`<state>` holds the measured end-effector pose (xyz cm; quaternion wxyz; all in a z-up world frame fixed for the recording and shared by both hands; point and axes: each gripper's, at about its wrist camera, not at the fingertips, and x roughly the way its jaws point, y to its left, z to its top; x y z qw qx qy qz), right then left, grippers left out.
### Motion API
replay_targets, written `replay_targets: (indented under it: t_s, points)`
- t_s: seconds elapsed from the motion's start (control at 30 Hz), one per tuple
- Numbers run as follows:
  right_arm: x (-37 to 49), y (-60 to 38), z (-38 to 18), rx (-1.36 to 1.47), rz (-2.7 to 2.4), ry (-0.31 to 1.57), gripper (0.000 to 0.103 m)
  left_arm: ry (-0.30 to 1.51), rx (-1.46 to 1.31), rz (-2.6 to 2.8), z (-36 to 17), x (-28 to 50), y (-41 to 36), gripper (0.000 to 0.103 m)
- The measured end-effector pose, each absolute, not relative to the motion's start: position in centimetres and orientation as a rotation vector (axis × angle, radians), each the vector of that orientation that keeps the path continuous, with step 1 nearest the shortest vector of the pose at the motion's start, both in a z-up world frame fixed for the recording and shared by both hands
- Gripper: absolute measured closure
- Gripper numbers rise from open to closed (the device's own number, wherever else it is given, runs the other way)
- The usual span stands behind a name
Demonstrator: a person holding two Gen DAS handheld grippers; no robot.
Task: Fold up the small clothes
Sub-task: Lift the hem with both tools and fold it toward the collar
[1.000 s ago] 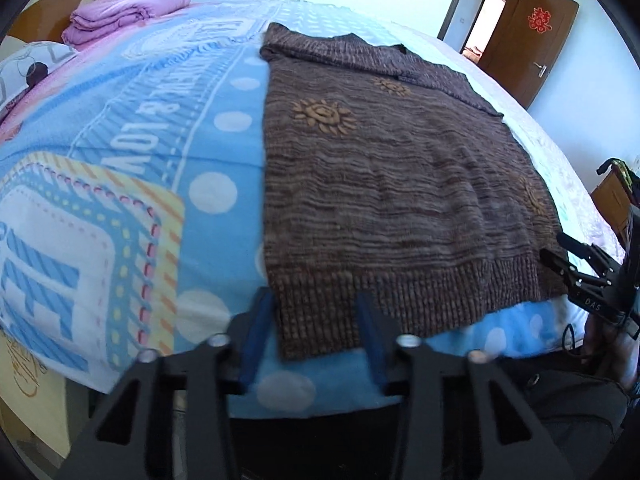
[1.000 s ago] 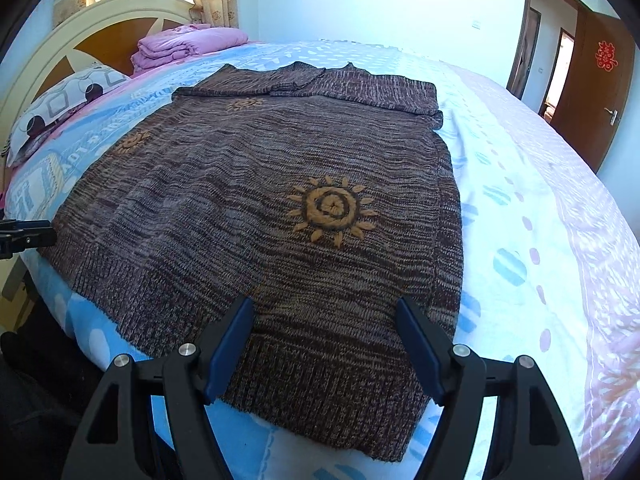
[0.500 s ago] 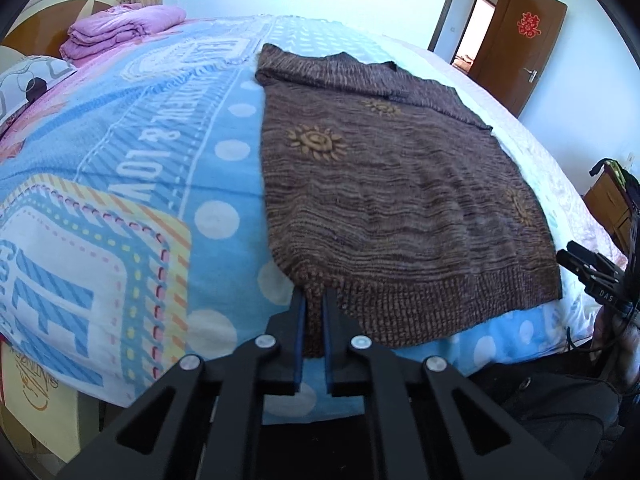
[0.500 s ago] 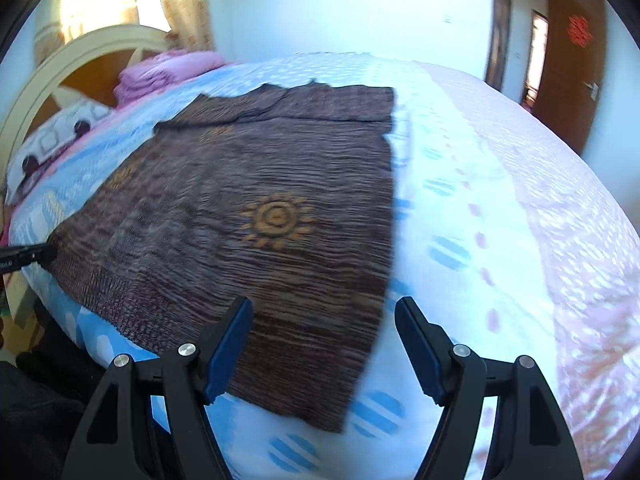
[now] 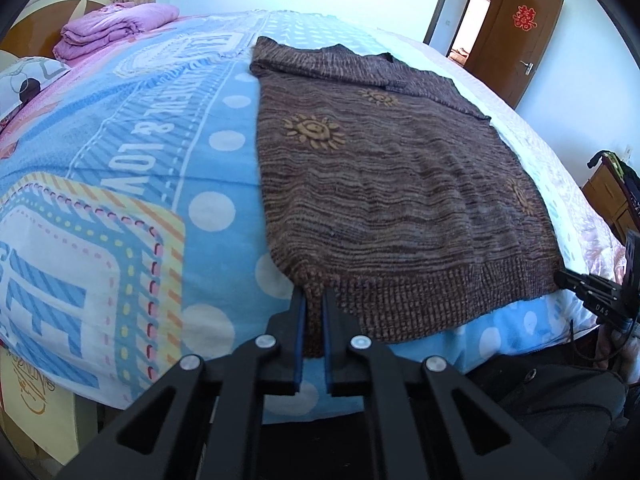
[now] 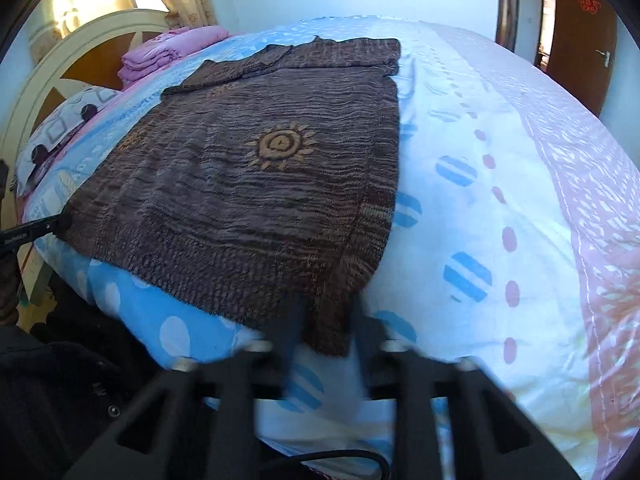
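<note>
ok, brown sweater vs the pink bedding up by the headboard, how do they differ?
The brown sweater lies spread flat; the pink bedding is folded into a stack. The brown sweater is a streaky knit with orange suns; the pink bedding looks plain. The brown sweater reaches the near edge of the bed; the pink bedding sits at the far end. Both rest on the bed.

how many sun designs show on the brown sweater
3. On the sweater: a big sun near its left edge, a small one by the folded top, and one near its right edge. More may be hidden.
</note>
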<state>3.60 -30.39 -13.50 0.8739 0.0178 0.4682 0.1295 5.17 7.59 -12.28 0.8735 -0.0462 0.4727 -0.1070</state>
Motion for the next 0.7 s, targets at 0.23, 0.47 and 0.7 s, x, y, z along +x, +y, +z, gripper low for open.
replay_targets:
  t_s: [0.23,0.47,0.7]
  points:
    - [2.1,-32.0,-10.4,0.096,0.282,0.826,0.097,0.925,-0.114,-0.237,-10.4,5.1,8.2,0.096]
    - [1.7,-33.0,-8.3,0.148,0.276,0.727,0.097,0.883,-0.137,-0.244,-9.5,5.2,8.6,0.096]
    - [1.7,-32.9,-5.8,0.163,0.289,0.651,0.097,0.858,-0.152,-0.264,-8.4,6.5,8.7,0.096]
